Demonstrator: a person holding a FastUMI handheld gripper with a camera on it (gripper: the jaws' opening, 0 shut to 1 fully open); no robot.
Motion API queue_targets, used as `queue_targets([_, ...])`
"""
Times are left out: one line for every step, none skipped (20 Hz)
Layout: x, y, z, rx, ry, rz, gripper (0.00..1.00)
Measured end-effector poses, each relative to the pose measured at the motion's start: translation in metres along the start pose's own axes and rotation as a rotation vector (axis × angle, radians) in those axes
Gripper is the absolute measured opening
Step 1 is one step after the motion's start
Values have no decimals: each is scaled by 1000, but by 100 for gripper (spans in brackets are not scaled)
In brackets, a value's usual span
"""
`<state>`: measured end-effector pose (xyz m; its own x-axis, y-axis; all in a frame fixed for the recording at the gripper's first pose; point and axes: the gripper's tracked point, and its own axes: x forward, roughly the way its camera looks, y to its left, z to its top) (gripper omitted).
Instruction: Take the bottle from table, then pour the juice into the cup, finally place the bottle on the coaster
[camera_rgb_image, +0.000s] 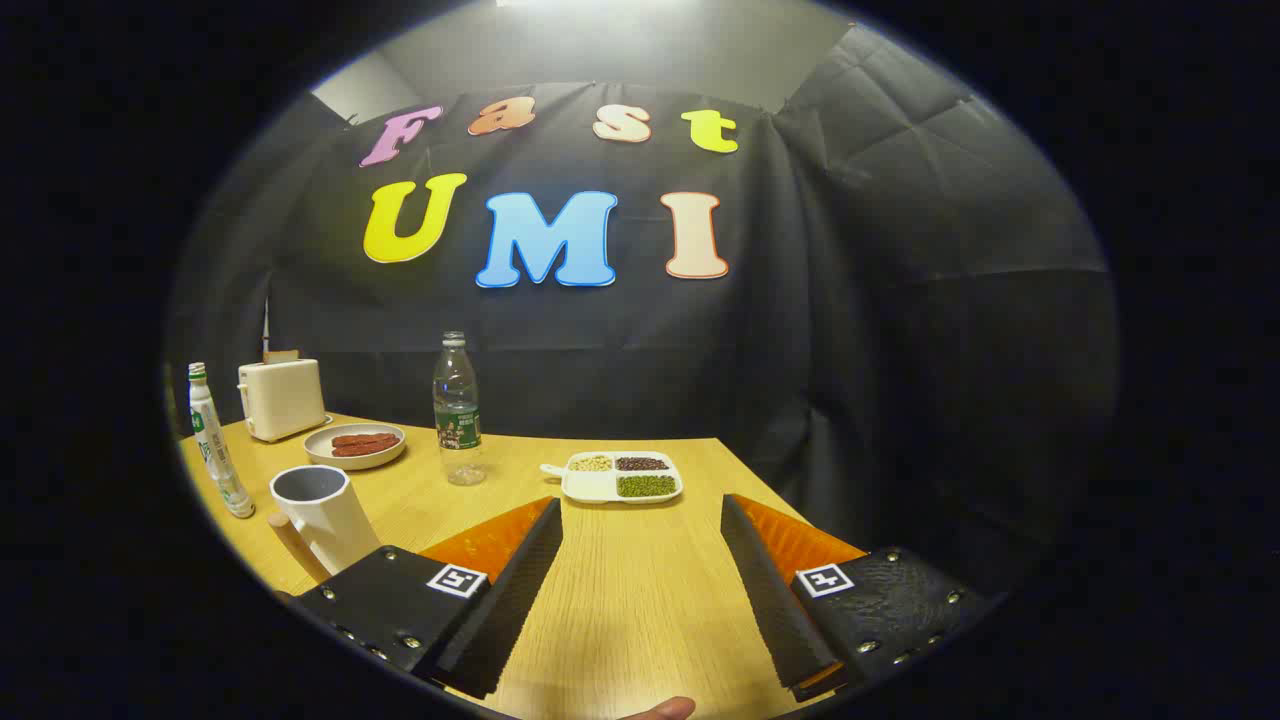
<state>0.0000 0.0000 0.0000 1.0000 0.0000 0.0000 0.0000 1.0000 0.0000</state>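
Presently: gripper (640, 590) jaws apart, gripping nothing, over bare counter (640, 600) | clear bottle (458, 410) upright beyond the fingers, well apart | cup (322, 512) beside near finger | divided dish (622, 477) with 3 fillings ahead | plate (355, 445), toaster (281, 398) behind.

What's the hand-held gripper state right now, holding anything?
Hand-held gripper: open, holding nothing; only bare wooden table between its fingers, clear plastic bottle standing beyond them, untouched.
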Motion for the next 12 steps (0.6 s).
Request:
queue_targets([-6,1,9,11,1,-36,97])
queue_targets([-14,6,19,20,-7,-50,97])
queue_targets([-23,14,25,15,-25,-48,97])
queue_targets([-30,21,34,1,-40,-45,97])
queue_targets([-35,27,40,-11,-49,-37,97])
queue_targets([-41,33,49,-25,-61,-27,97])
queue_targets([-45,37,58,-36,-79,-22,97])
queue_targets([-48,41,66,-37,-94,-16,97])
queue_targets([-50,45,71,-29,-98,-8,97])
queue_targets([-53,49,75,-23,-101,0,97])
queue_targets([-54,55,79,-13,-107,10,97])
queue_targets([-56,61,84,4,-112,24,97])
